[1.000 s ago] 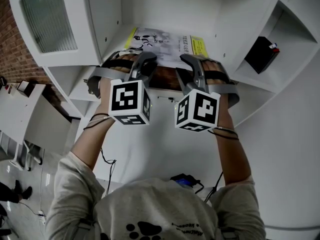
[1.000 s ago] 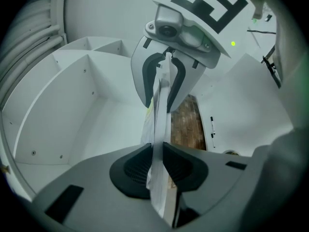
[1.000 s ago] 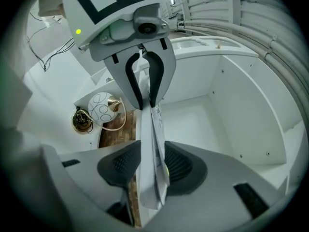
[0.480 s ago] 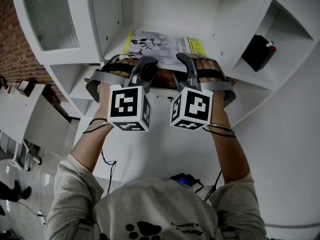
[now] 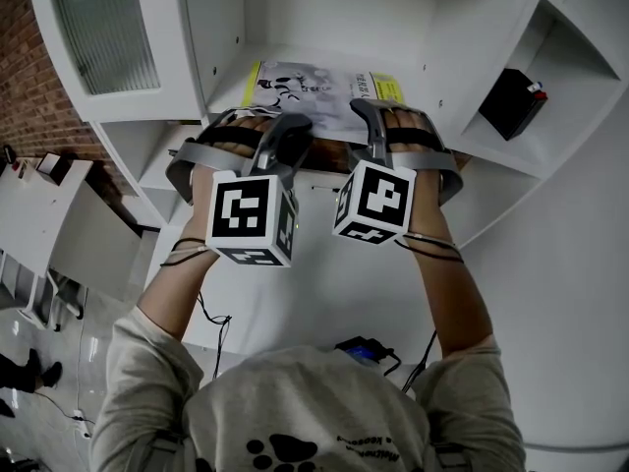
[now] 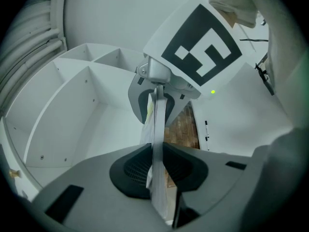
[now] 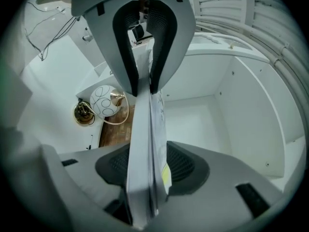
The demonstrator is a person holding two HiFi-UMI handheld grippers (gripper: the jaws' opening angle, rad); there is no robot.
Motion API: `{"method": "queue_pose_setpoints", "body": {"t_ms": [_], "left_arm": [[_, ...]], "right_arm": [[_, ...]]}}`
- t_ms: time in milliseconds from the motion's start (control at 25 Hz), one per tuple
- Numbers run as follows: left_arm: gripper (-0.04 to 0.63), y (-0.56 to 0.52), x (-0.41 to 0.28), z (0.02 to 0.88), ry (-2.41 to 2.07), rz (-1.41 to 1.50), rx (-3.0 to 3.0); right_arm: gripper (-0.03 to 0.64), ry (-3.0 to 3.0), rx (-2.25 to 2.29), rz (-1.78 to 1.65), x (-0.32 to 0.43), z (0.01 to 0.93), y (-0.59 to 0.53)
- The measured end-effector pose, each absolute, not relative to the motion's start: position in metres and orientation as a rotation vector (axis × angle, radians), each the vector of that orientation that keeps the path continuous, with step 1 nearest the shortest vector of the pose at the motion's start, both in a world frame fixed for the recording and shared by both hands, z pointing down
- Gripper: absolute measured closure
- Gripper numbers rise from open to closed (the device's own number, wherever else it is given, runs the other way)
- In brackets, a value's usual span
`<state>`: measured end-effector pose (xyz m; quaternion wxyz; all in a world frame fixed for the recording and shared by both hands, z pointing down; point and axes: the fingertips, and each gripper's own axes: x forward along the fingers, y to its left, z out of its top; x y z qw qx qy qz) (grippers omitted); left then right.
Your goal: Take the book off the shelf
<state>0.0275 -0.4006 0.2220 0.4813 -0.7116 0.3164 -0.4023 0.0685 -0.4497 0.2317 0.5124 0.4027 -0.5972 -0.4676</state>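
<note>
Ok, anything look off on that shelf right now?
Nothing damaged or spilled. The book lies flat on the shelf, clamped by the left gripper; the right gripper's jaws have just been opening with the book between them, so that side looks loose.

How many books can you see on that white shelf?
1. The book lies flat in the middle compartment of the white shelf. Other compartments are partly out of view.

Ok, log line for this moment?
thin white-and-yellow paperback book: flat on white shelf | left tool: clamped on it | right tool: jaws just opening, book between them
</note>
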Motion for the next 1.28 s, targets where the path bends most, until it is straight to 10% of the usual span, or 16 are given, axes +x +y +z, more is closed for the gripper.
{"method": "queue_pose_setpoints", "body": {"t_ms": [880, 1280], "left_arm": [[0.319, -0.446, 0.036, 0.243, 0.857, -1.106, -1.565], [0.466, -0.448, 0.037, 0.232, 0.913, -1.046, -1.548]], "right_arm": [[0.483, -1.468, 0.944, -1.100, 0.067, 0.236, -0.448], [0.483, -1.461, 0.967, -1.098, 0.067, 0.238, -0.449]]}}
